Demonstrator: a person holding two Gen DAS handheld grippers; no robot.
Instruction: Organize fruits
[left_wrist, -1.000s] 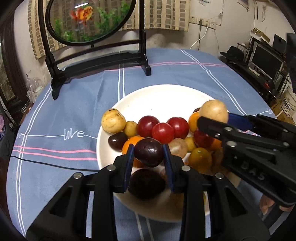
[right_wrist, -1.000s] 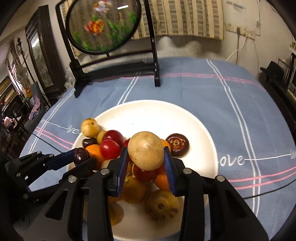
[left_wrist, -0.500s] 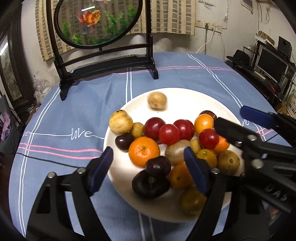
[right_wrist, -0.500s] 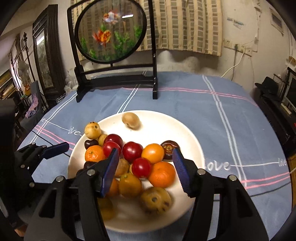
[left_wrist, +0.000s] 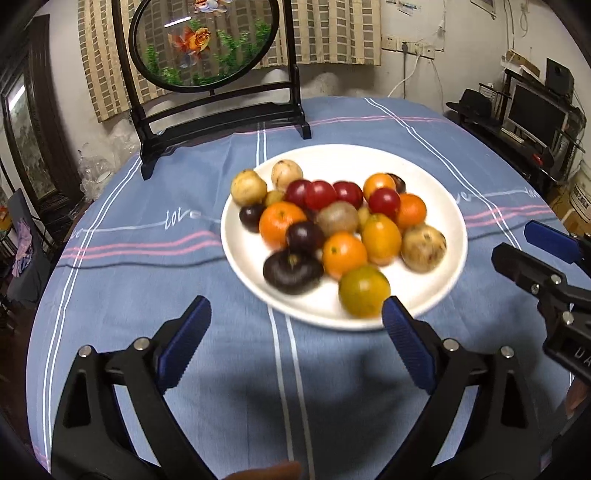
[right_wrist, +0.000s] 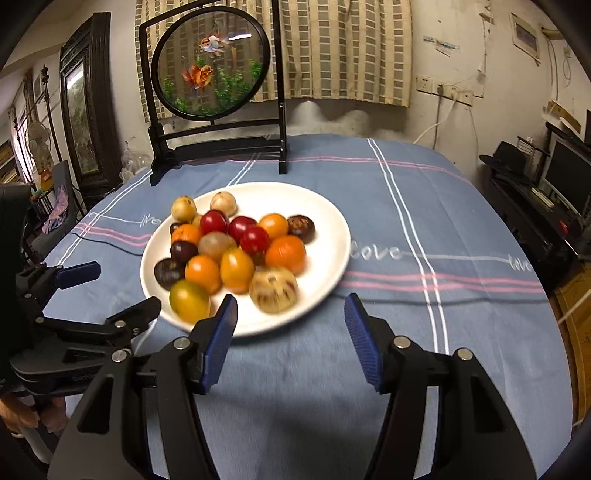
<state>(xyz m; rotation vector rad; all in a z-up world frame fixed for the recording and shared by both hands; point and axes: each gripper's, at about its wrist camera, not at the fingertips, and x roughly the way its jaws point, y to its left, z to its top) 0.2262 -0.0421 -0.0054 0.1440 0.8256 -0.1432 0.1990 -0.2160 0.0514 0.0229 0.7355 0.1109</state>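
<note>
Fruits: a heap of small fruits (left_wrist: 332, 229) lies on a white plate (left_wrist: 436, 295), near the middle of the round table; the near ones are blurred in both views.
Reds: three or four glossy red fruits (left_wrist: 319, 194) sit in a row toward the plate's far side.
Oranges: several orange citrus (left_wrist: 281, 223) fill the centre, and a greenish-yellow one (left_wrist: 364, 291) lies at the plate's near edge.
Darks: a large dark purple fruit (left_wrist: 291, 271) rests at the near left of the heap, a smaller one (left_wrist: 304, 236) just behind it, another (right_wrist: 301, 228) at the far right.
Tans: two pale brown fruits (left_wrist: 248, 187) sit at the far left rim; a speckled one (left_wrist: 423, 246) lies at the right.
Left gripper: the left gripper (left_wrist: 295, 343) hangs over the bare cloth at the table's near edge, its jaws having just swung wide apart, with nothing between the blue pads.
Right gripper: the right gripper (right_wrist: 290, 341) hangs just off the plate's near rim, jaws parted after just opening, and empty.
Tablecloth: a blue tablecloth (left_wrist: 147, 280) with white and pink stripes and the stitched word "love" covers the table.
Far edge: a round goldfish screen on a black stand (left_wrist: 205, 44) stands at the table's far edge.
Person: fingertips (right_wrist: 18, 413) show behind the left gripper's body.
</note>
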